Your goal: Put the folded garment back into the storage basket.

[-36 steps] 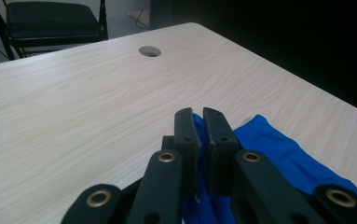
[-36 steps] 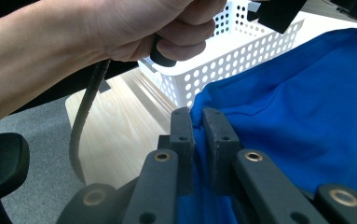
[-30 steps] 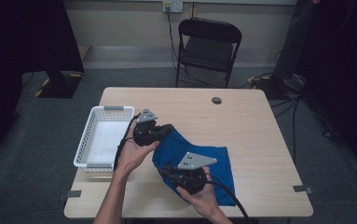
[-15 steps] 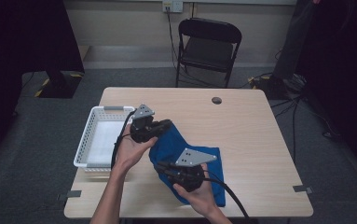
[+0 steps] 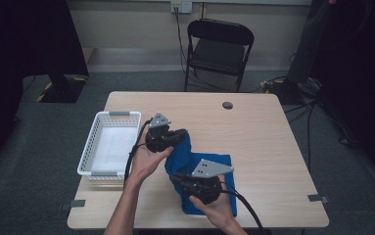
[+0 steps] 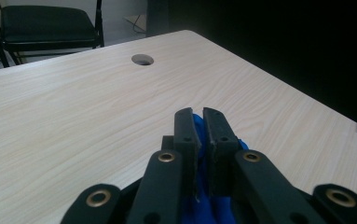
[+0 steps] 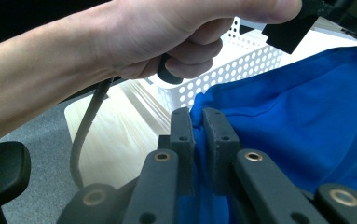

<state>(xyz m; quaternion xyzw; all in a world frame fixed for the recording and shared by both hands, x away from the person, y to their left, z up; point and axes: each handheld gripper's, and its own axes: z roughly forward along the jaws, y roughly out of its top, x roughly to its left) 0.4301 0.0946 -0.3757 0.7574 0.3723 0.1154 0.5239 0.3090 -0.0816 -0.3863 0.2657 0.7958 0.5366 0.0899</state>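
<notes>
Pale wooden table (image 5: 273, 147) bears a white basket (image 5: 107, 147); each hand-held gripper pinches blue cloth (image 5: 195, 161).

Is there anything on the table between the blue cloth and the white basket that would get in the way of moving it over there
Nothing visible does. The blue fabric cloth is pinched by both the left gripper and the right gripper, and the white perforated plastic basket sits right beside it with only bare wooden table between.
</notes>
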